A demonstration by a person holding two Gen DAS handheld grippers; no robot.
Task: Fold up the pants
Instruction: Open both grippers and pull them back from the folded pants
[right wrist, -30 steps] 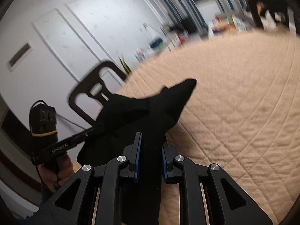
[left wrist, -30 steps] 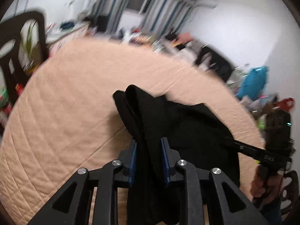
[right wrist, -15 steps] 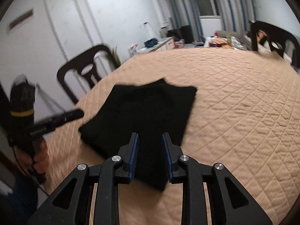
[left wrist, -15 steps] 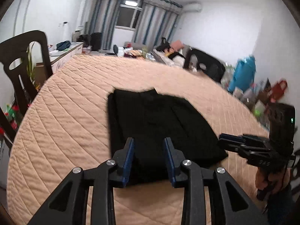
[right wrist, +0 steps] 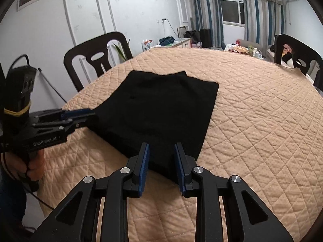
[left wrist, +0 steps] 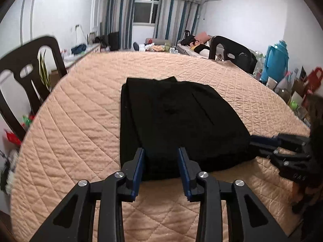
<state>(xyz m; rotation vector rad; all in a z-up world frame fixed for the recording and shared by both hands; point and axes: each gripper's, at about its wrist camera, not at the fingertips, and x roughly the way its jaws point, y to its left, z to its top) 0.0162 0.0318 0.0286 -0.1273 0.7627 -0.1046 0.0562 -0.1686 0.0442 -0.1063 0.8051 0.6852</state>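
The pants, black and folded into a flat rectangle, lie on the quilted peach cover of the table, towards its near edge. My left gripper hovers at their near left corner; its jaws have just been opening and stand apart, gripping nothing. My right gripper sits at the near right corner, also released, the cloth's edge showing between the blue pads but unpinched. A dark chair stands at the left side.
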